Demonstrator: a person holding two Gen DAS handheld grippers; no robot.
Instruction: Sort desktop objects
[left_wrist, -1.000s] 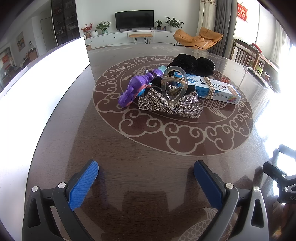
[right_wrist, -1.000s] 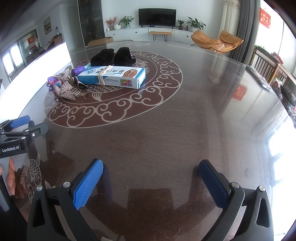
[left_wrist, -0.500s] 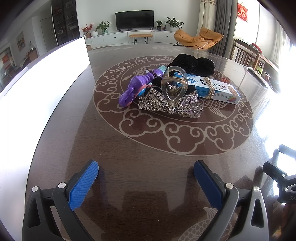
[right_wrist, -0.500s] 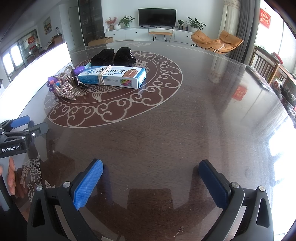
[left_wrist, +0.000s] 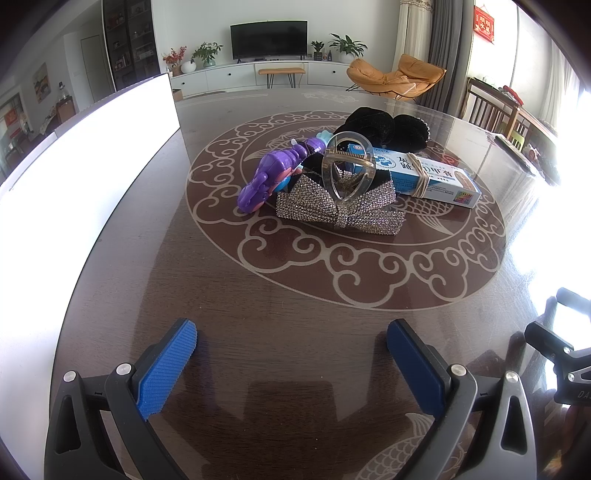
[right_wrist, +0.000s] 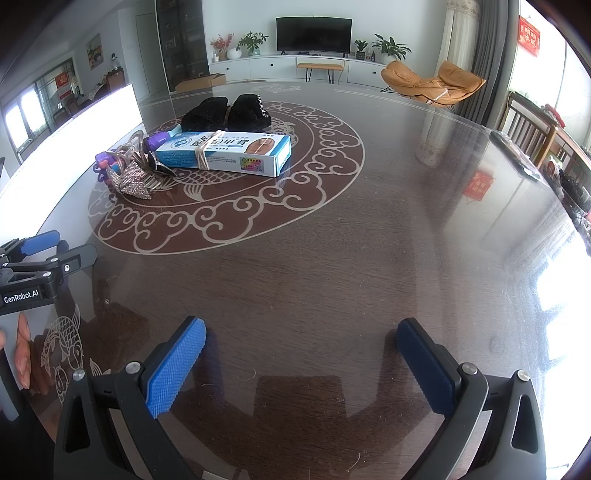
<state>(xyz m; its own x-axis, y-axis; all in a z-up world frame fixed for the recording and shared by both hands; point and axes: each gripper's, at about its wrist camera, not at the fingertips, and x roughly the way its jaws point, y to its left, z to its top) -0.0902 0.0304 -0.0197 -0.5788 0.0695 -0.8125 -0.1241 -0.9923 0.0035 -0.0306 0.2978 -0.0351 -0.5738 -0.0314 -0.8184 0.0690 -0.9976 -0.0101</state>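
A pile sits in the middle of the round brown table (left_wrist: 295, 295): a purple toy (left_wrist: 271, 175), a clear hair claw (left_wrist: 347, 168) standing on a rhinestone bow (left_wrist: 338, 206), a blue-and-white box (left_wrist: 424, 175) bound with a rubber band, and black fuzzy hair pieces (left_wrist: 384, 127). My left gripper (left_wrist: 291, 336) is open and empty, well short of the pile. My right gripper (right_wrist: 301, 339) is open and empty, to the right of the left one; the box (right_wrist: 225, 153), bow (right_wrist: 131, 177) and black pieces (right_wrist: 229, 112) lie far ahead to its left.
A bright white panel (left_wrist: 85, 155) stands along the table's left edge. The left gripper's body (right_wrist: 33, 266) and a hand show at the left of the right wrist view. The right gripper's body (left_wrist: 561, 354) shows at the right of the left wrist view.
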